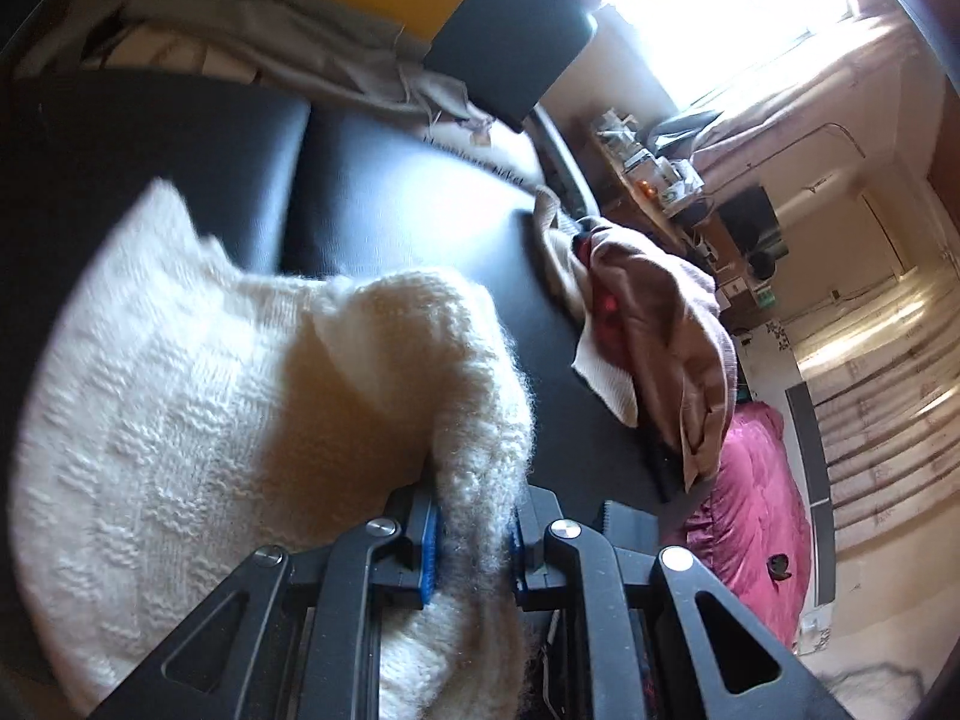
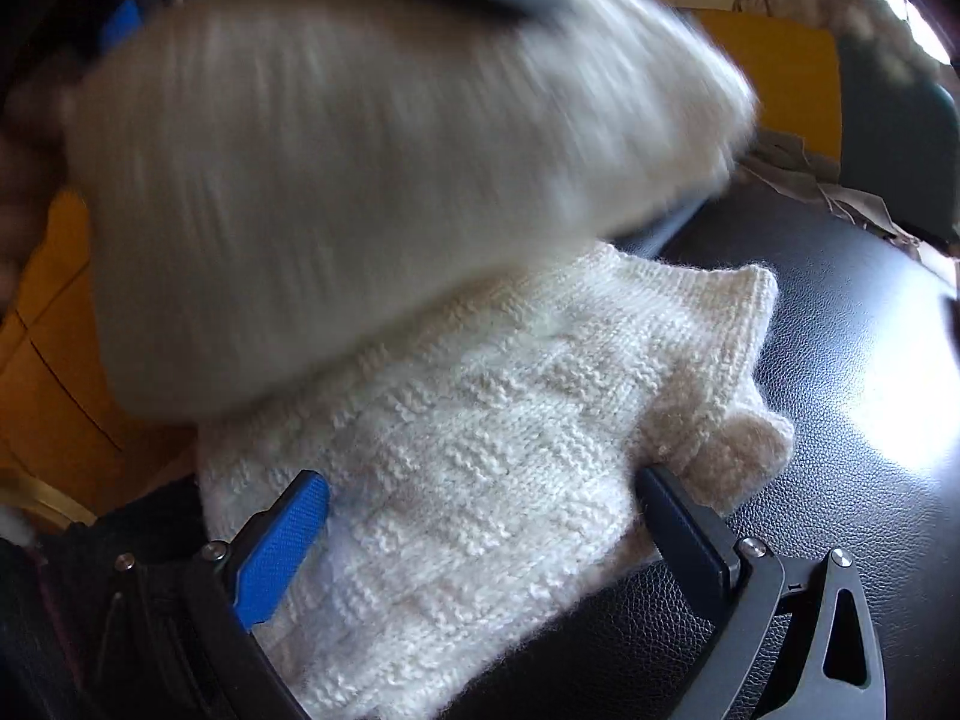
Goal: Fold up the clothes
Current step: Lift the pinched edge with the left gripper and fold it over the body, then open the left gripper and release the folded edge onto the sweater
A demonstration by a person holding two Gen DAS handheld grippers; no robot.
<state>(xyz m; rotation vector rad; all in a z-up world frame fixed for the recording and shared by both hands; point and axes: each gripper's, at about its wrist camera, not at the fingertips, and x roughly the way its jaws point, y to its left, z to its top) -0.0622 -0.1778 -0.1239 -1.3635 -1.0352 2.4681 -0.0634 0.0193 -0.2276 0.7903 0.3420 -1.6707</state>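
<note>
Cream knit sweater (image 1: 180, 390) lies spread on a black padded leather surface (image 1: 390, 192), a textured weave showing across its body. In the left wrist view the left tongs (image 1: 474, 534) are closed tight on a thick fold of the sweater, blue pads pressing the wool from both sides, and the gripped part rises from the cloth toward 12 o'clock. In the right wrist view the right tongs (image 2: 480, 516) stand wide apart just above the sweater (image 2: 480, 420), one blue pad at 8 o'clock and the dark finger at 4 o'clock, holding nothing. Above them, a lifted part of the sweater blurs across the frame from 9 to 1 o'clock. Farther off in the left wrist view, at 3 o'clock, a heap of tan and red clothes (image 1: 648, 324) sits at the edge of the black surface, with a magenta cloth (image 1: 750, 510) below it at 4 o'clock. A bright window (image 1: 720, 0) glares at 1 o'clock.
</note>
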